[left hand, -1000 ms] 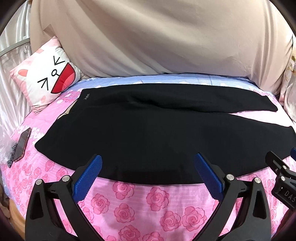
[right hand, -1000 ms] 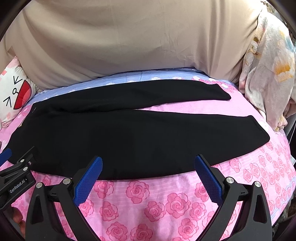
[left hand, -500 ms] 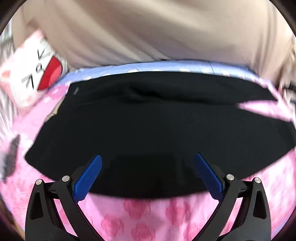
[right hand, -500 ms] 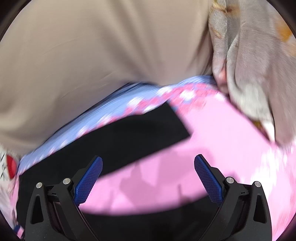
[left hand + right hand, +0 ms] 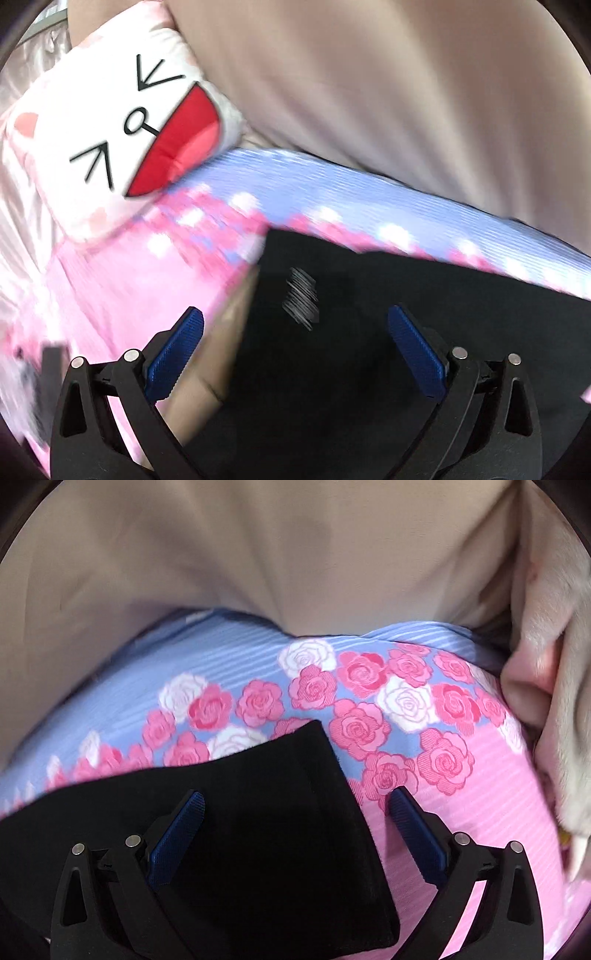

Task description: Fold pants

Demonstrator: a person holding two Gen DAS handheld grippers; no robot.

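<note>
Two wrist views over a bed. In the left wrist view, the left gripper [image 5: 295, 347], black with blue ribbed pads, is spread wide and holds nothing. It frames the waistband corner of the black soft-fabric pants [image 5: 369, 350], which fill the lower centre and right of the frame. A blurred white label sits between the pads. A white cushion with a cartoon cat face and red mouth [image 5: 122, 136] lies at upper left on the pink rose-print bedspread [image 5: 110, 280].

In the right wrist view, the right gripper [image 5: 295, 823] is equally wide and empty. It straddles the square hem end of one pant leg at lower centre; its right pad sits past the hem edge, over bedspread.

Risks, as a judgement: closing here could pinch bedspread along with the hem and drag the cover. The left view is heavily blurred (fast motion), so that grip may land off the corner or catch one layer only, skewing the fold.
</note>
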